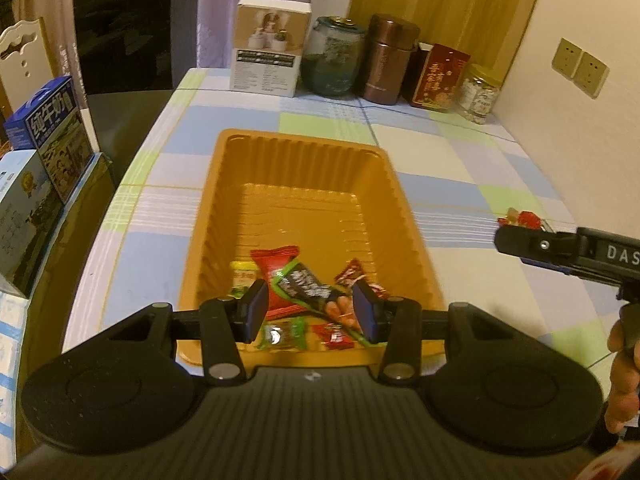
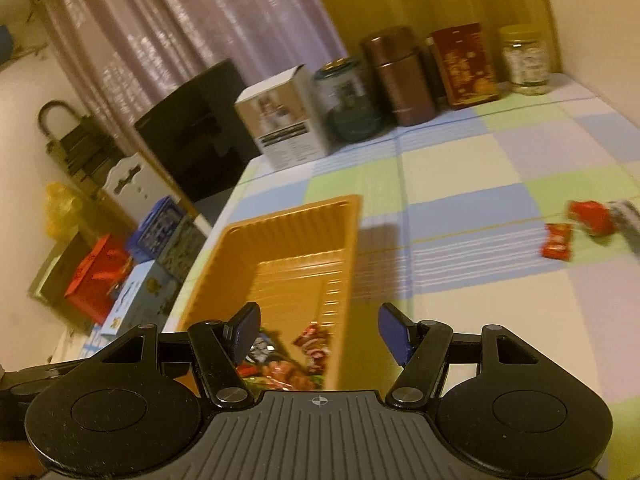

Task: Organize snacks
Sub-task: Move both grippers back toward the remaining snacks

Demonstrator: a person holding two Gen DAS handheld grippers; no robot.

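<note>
Right gripper [image 2: 316, 334], jaws wide and empty, should approach snacks [image 2: 576, 228] right of tray [image 2: 280, 216] squarely; left gripper [image 1: 310, 308] narrow, empty

place: home dining room | cues: checked tablecloth [image 1: 440, 184], curtains [image 2: 168, 40], tea tins [image 1: 386, 60]
</note>
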